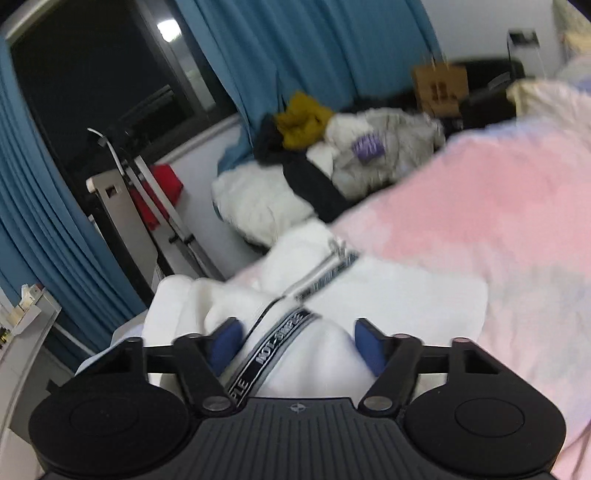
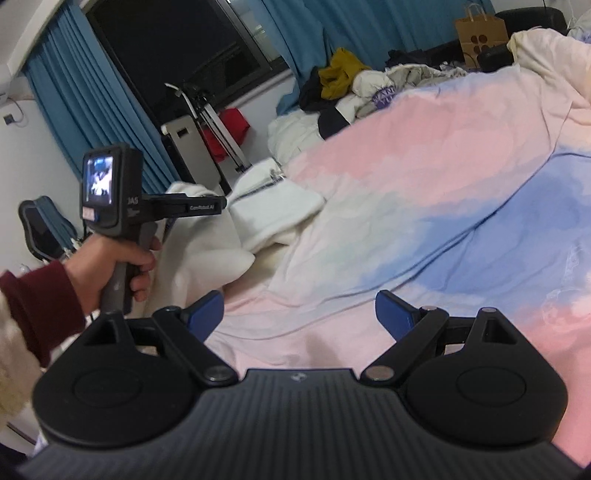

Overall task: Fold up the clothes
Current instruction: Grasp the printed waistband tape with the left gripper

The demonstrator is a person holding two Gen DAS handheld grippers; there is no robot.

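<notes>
A white garment (image 1: pixel 369 291) with a black-and-grey lettered band (image 1: pixel 280 343) lies bunched at the left edge of a bed covered by a pink and blue sheet (image 2: pixel 424 206). My left gripper (image 1: pixel 297 343) has a bulge of this white cloth filling the gap between its blue pads (image 1: pixel 369 345), which press on it. From the right wrist view, the left gripper (image 2: pixel 223 206) is held by a hand (image 2: pixel 118 258) in a dark red sleeve, its tips at the white garment (image 2: pixel 273 206). My right gripper (image 2: pixel 299 314) hovers open over the sheet, with nothing between its pads.
A heap of other clothes lies at the bed's far side: a mustard piece (image 1: pixel 301 120), a grey-white one with a purple print (image 1: pixel 376 147) and dark items. A brown paper bag (image 2: pixel 480 33) stands behind. Blue curtains (image 2: pixel 96 110), a dark window and a folding stand (image 1: pixel 122 206) are at the left.
</notes>
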